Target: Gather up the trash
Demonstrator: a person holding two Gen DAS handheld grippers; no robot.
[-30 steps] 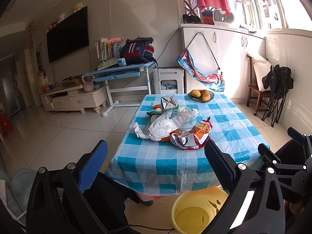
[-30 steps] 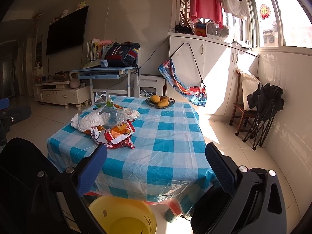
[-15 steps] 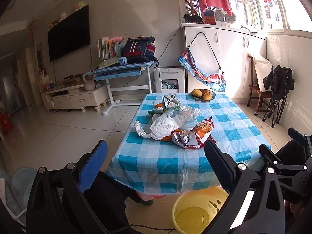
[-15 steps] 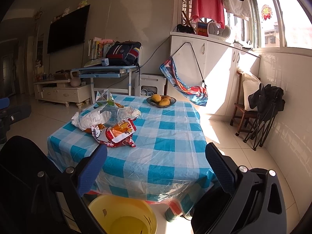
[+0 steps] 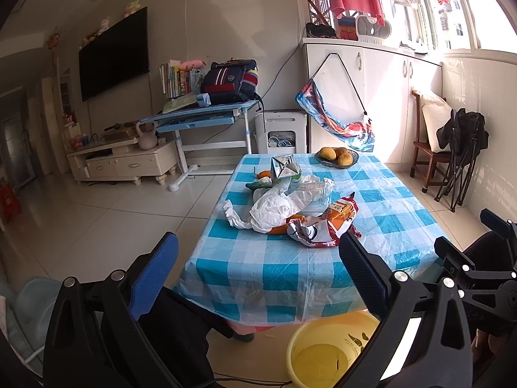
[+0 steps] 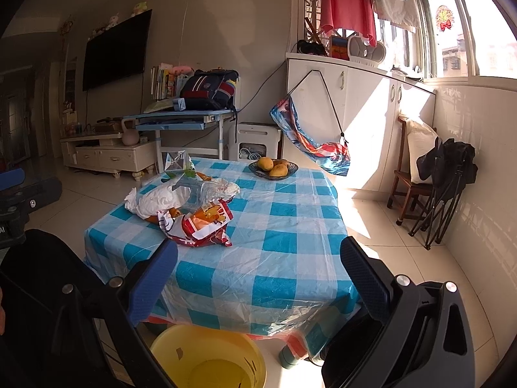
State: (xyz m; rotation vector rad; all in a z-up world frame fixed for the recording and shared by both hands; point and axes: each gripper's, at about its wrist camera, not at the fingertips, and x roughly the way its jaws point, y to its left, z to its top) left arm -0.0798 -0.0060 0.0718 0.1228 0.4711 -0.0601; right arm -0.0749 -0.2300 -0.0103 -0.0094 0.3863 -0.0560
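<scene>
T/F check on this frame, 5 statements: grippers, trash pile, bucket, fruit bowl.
1. Both the left gripper and the right gripper are open and hold nothing. True.
2. The red snack bag lies in the yellow bucket. False: it lies on the table.
3. The yellow bucket stands on the floor by the table's near edge. True.
4. The fruit bowl is at the near edge of the table. False: it sits at the far end.
5. The white plastic bag is in the left gripper. False: it lies on the table.
</scene>
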